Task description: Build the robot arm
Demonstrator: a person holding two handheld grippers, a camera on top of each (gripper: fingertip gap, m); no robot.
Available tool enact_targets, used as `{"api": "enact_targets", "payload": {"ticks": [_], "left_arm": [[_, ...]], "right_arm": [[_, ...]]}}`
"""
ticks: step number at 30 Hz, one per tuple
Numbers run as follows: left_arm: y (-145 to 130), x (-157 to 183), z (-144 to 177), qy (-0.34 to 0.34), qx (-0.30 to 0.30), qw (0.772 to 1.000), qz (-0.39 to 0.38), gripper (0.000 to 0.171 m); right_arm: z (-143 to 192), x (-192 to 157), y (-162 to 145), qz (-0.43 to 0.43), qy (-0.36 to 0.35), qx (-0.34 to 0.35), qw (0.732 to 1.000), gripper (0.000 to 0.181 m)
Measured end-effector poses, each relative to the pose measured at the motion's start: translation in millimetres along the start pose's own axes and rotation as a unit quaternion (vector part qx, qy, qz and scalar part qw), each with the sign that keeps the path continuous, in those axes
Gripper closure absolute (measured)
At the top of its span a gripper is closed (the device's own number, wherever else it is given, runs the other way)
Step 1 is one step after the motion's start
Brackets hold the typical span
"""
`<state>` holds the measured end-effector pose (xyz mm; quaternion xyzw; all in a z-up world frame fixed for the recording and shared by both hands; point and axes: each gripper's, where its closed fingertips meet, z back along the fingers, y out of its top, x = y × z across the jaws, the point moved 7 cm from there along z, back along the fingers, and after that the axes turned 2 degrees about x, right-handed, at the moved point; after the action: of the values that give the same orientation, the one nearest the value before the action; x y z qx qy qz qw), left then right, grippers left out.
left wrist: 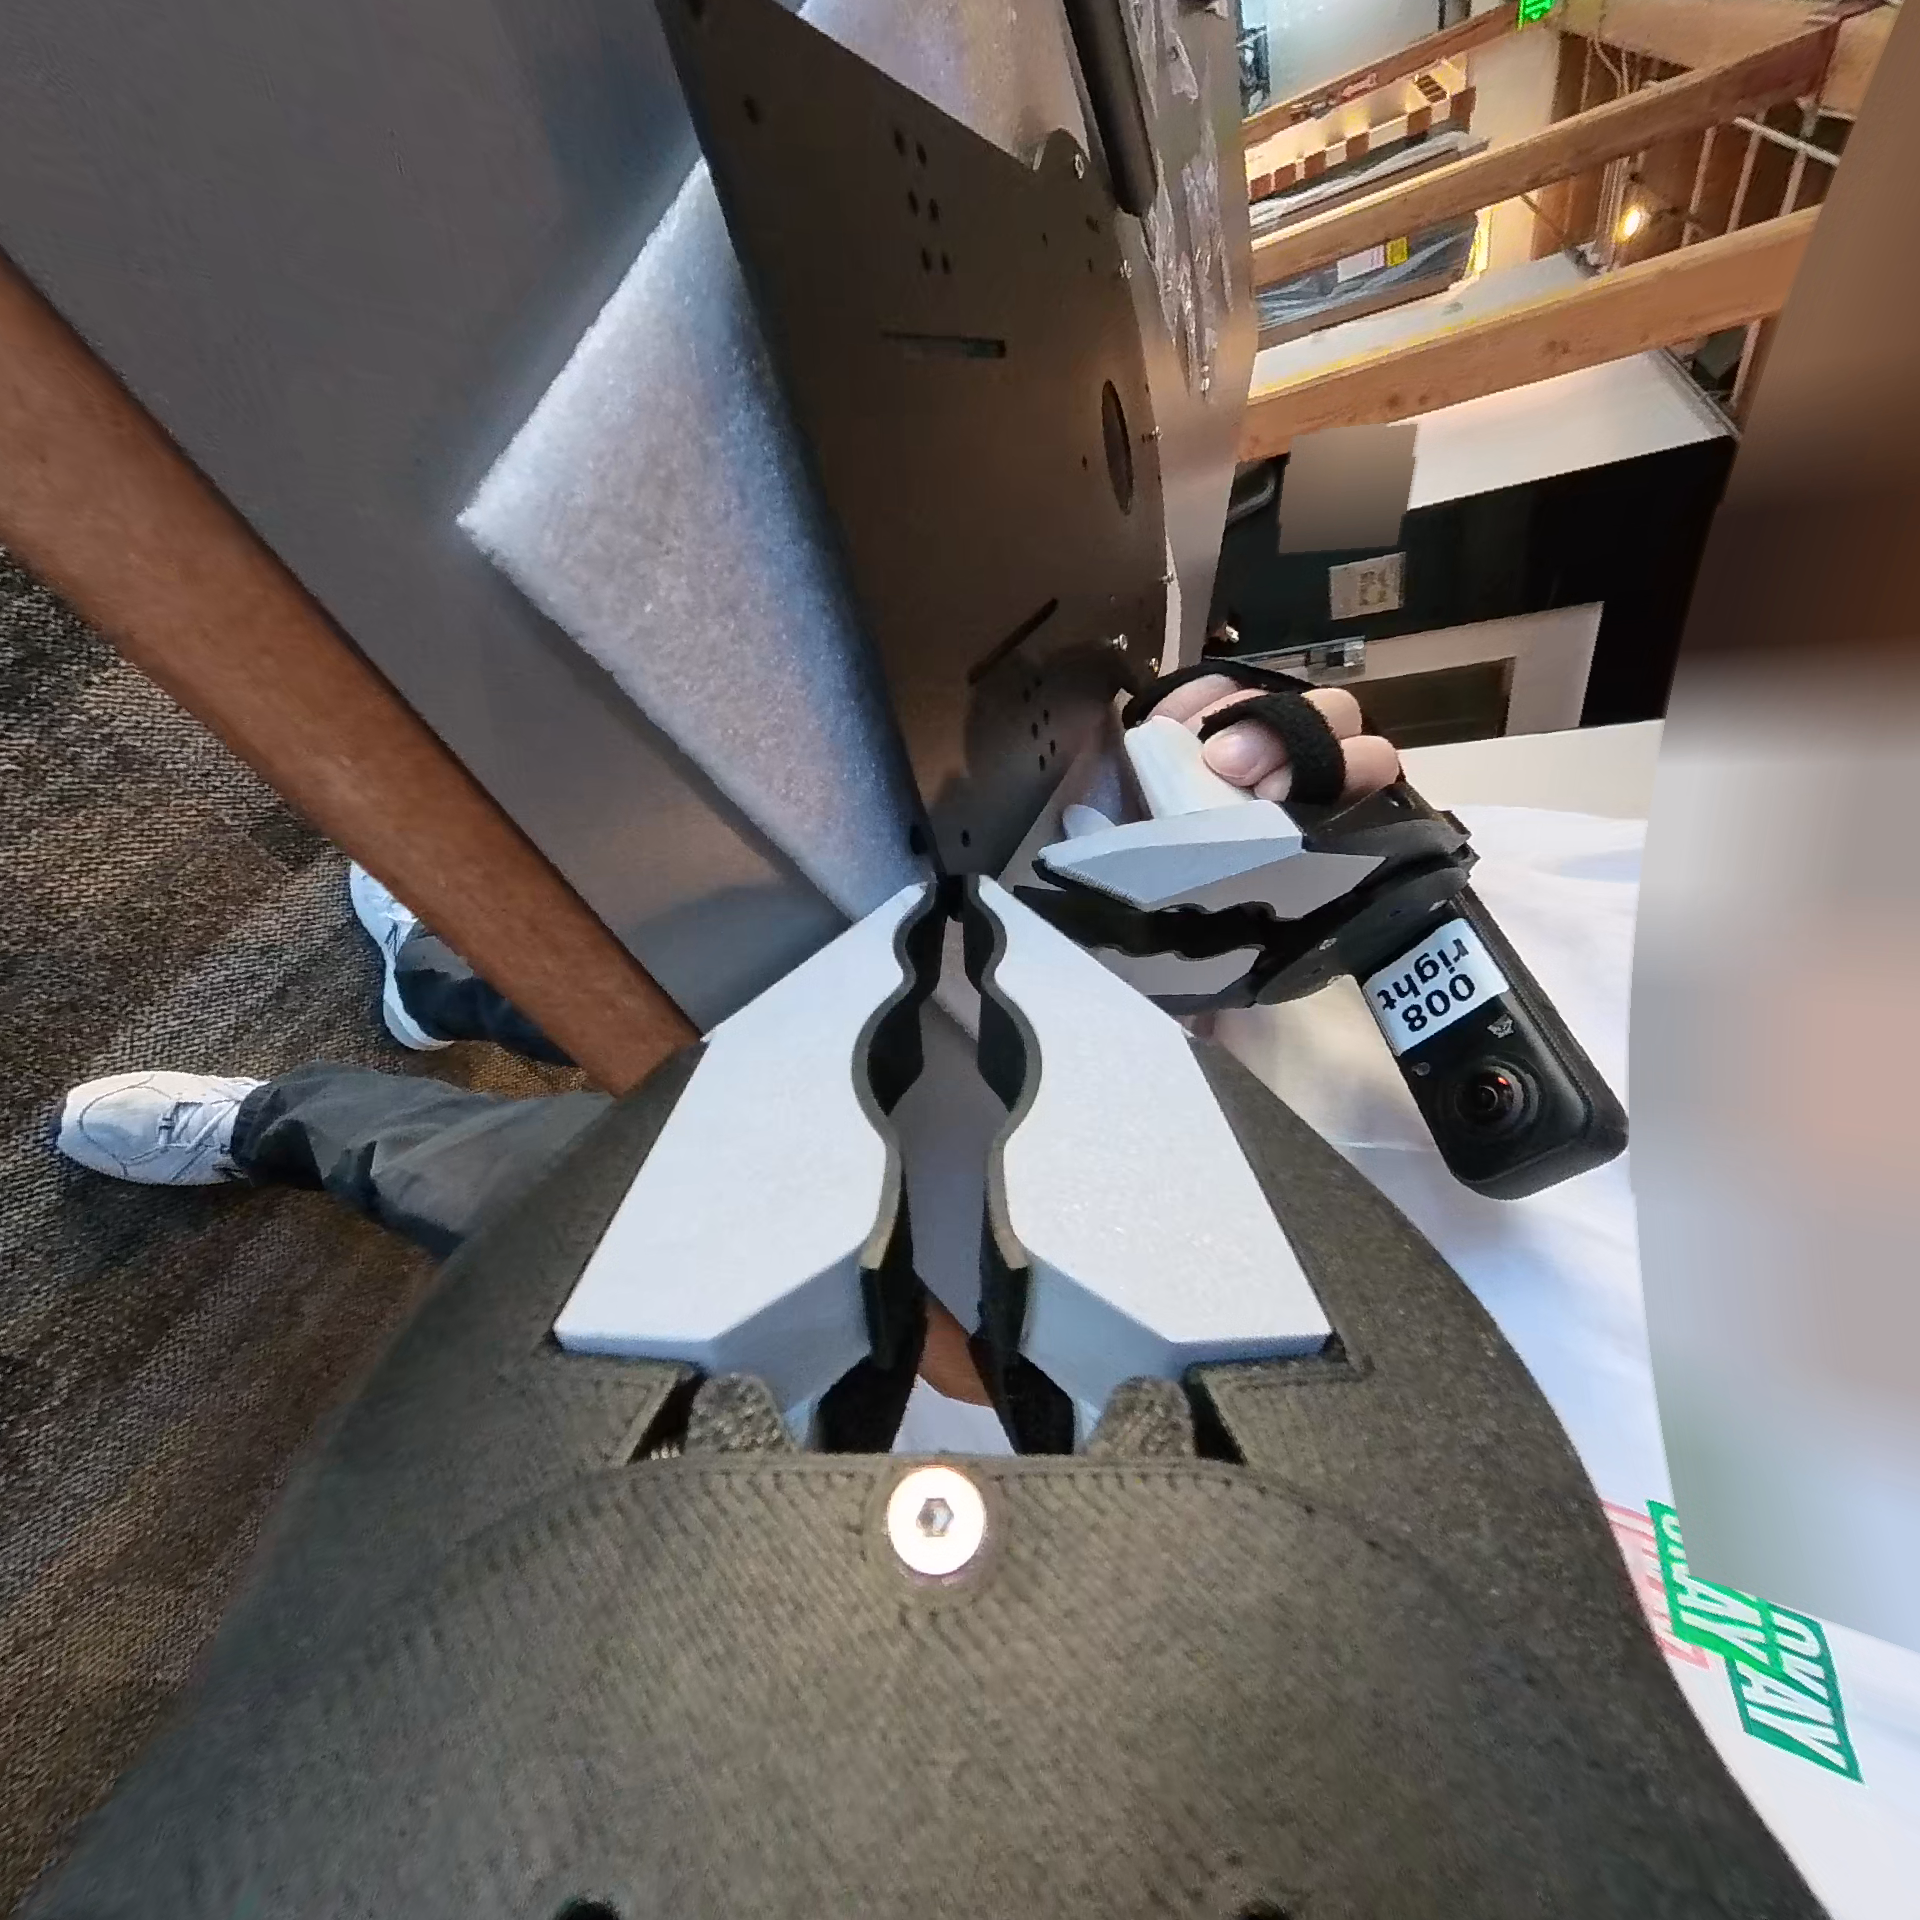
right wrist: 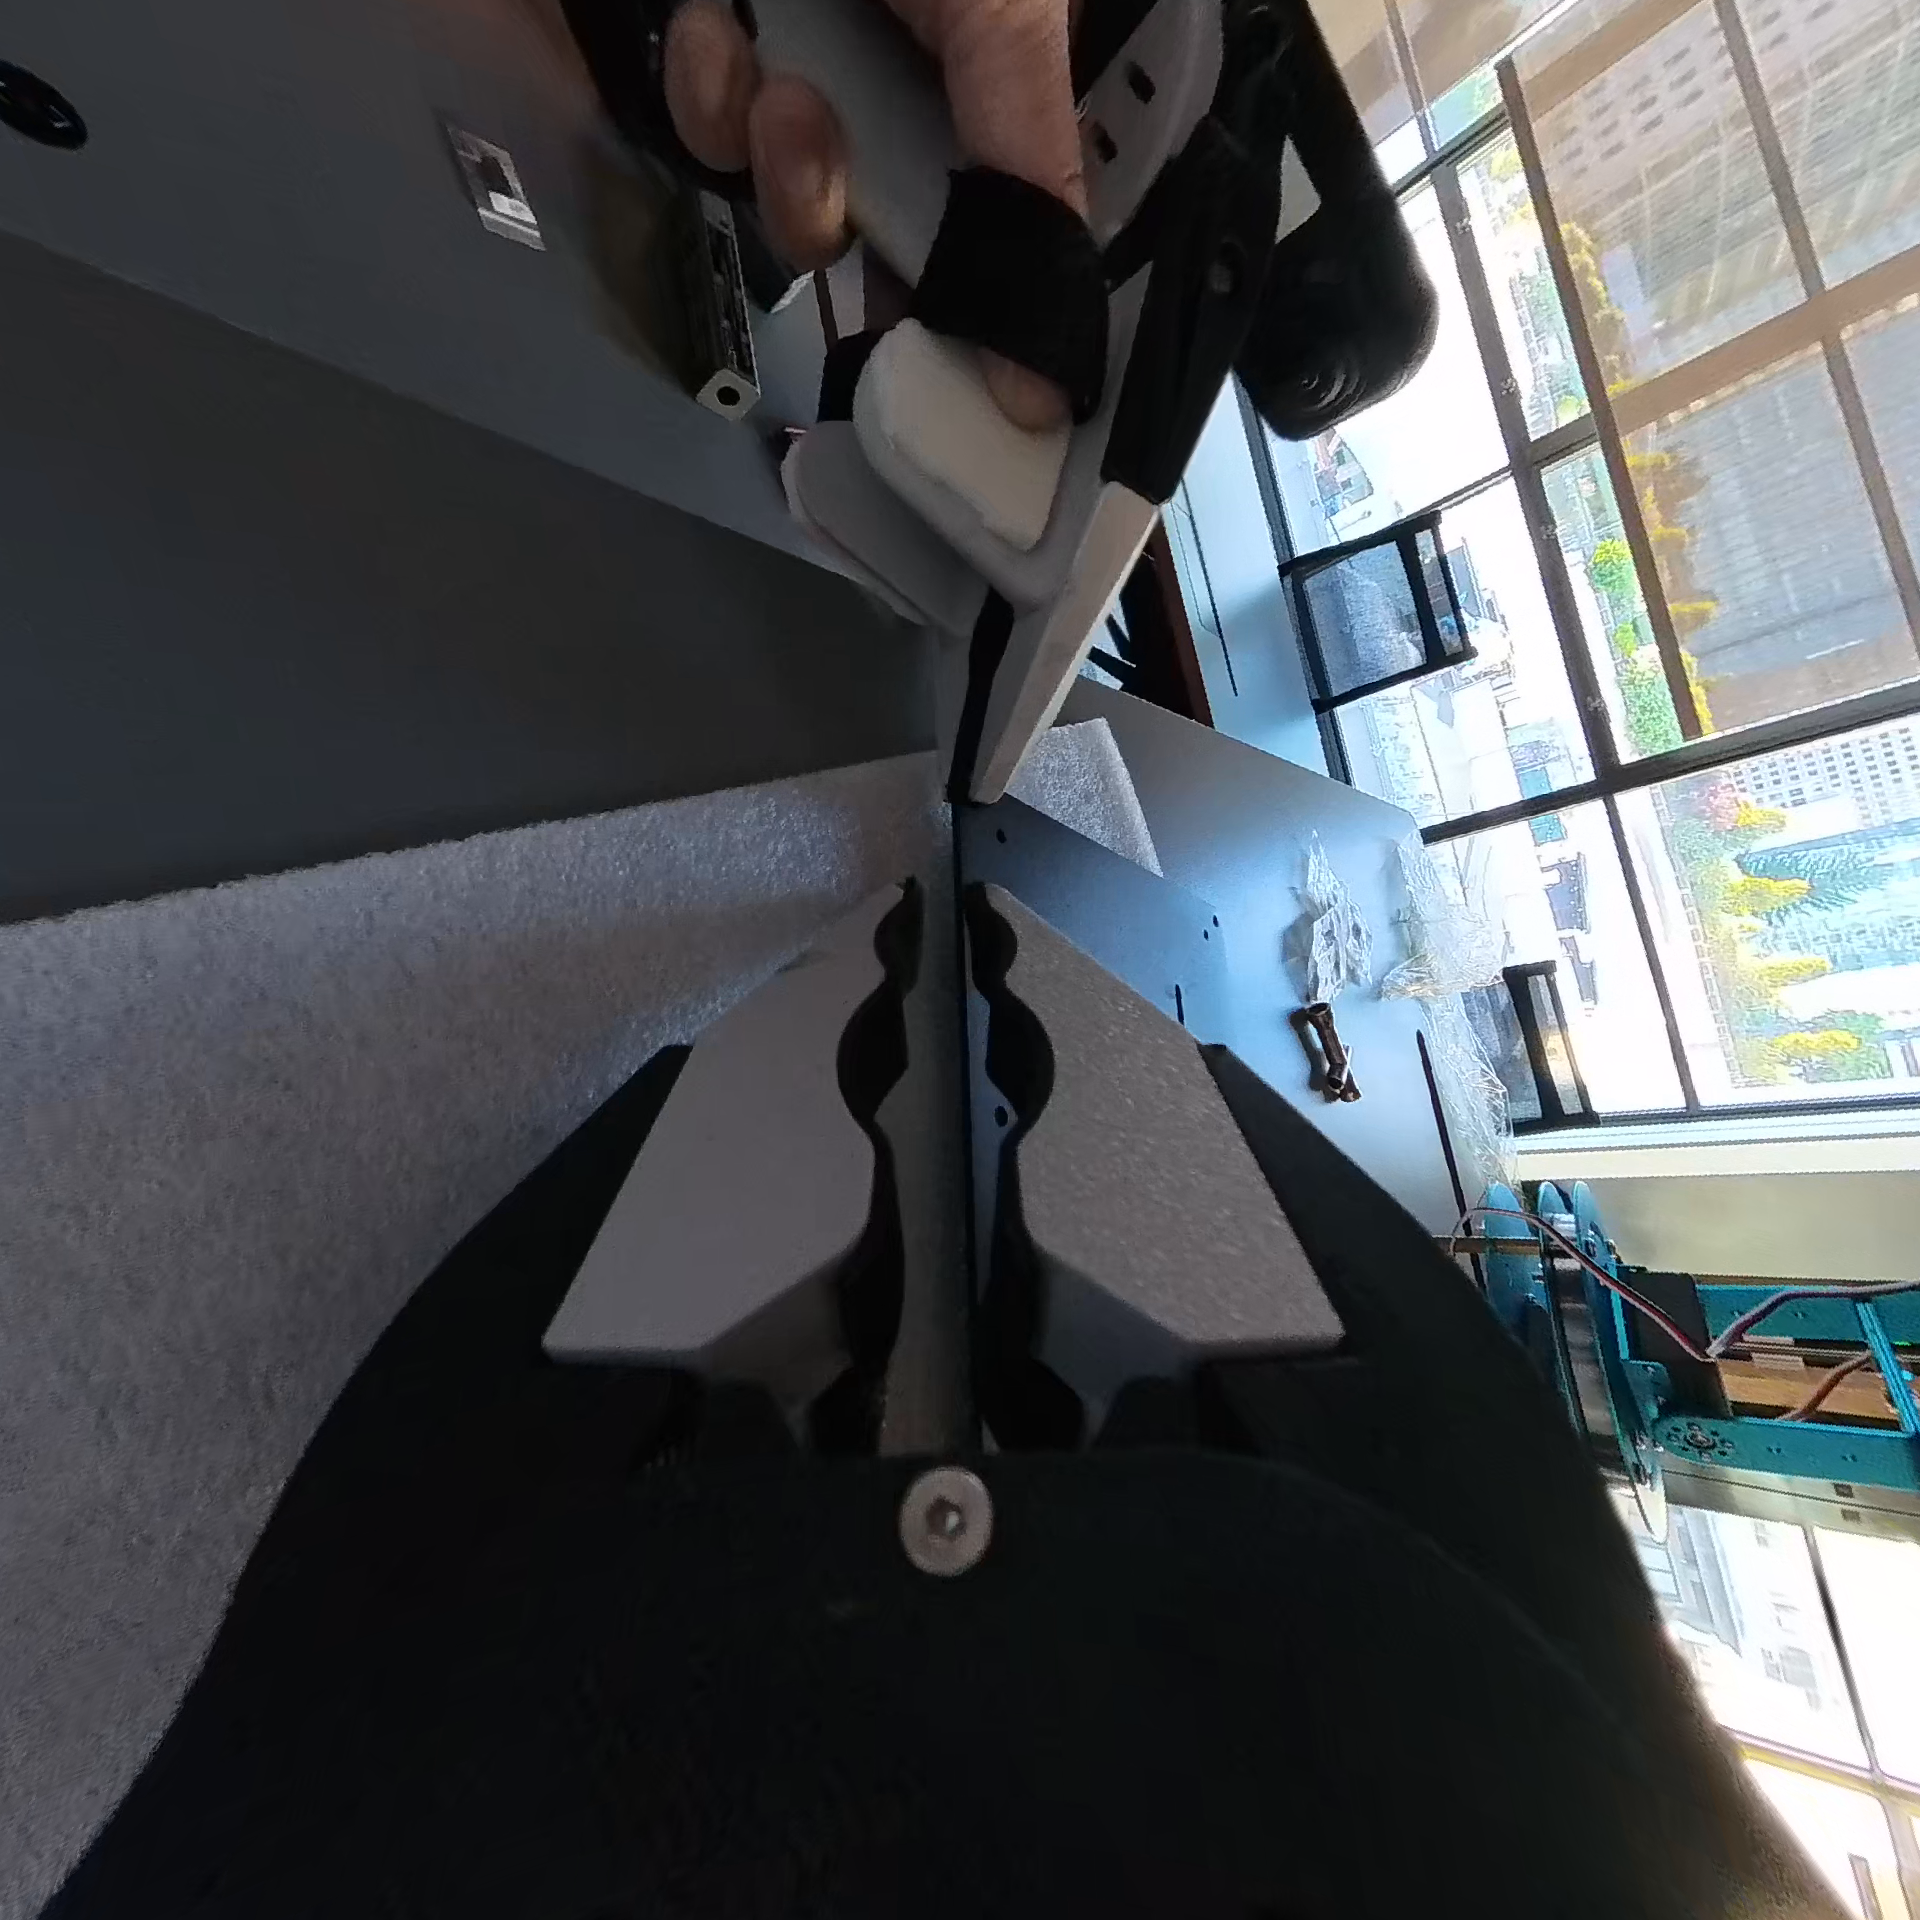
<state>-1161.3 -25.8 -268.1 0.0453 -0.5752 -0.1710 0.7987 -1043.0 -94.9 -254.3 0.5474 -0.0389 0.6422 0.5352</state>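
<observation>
Right wrist view: both grippers (right wrist: 943, 894) (left wrist: 951, 894) pinch black plate (right wrist: 958, 1091) edge-on.

This looks like a workshop or robot lab inside a big city building. A blue metal robot part (right wrist: 1704, 1382) with coloured wires sits by the windows (right wrist: 1714, 520), and tall buildings show outside through the glass. A thin black metal plate (left wrist: 997, 343) full of small holes stands on a grey table (left wrist: 260, 208), with white foam sheet (left wrist: 675, 582) under it. Small clear bags (right wrist: 1340, 925) and a little metal piece (right wrist: 1325, 1049) lie on the table. Bare wooden beams (left wrist: 1507, 187) run high up. The floor is dark carpet (left wrist: 156, 831).
</observation>
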Motion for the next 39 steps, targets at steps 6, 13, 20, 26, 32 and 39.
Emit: {"api": "enact_targets", "payload": {"ticks": [6, 13, 20, 26, 32, 39], "left_arm": [[-0.3, -1.0, 0.2, -0.004, 0.006, 1.000, 0.004, 0.170], [-0.6, 0.3, 0.6, -0.001, 0.010, 1.000, -0.002, 0.170], [-3.2, -0.9, 0.2, -0.027, 0.018, 0.999, 0.011, 0.171], [-2.8, -1.2, 0.8, -0.024, 0.024, 0.999, 0.007, 0.171], [-2.8, -1.2, 0.9, -0.021, 0.023, 0.999, 0.007, 0.171], [-2.7, -2.6, 1.1, -0.021, 0.023, 0.999, 0.025, 0.171]], "right_arm": [[0.0, 0.2, -0.2, 0.002, -0.002, -0.001, 1.000, 0.176], [0.0, 0.3, -0.1, 0.004, -0.003, 0.000, 1.000, 0.176], [0.1, 0.5, 0.5, 0.008, -0.004, 0.002, 1.000, 0.176], [0.1, 0.1, 0.8, 0.010, -0.004, 0.004, 1.000, 0.176], [-0.1, 0.0, 0.7, 0.010, -0.004, 0.003, 1.000, 0.176], [-0.2, -0.7, 0.7, 0.011, -0.002, 0.004, 1.000, 0.177]]}}
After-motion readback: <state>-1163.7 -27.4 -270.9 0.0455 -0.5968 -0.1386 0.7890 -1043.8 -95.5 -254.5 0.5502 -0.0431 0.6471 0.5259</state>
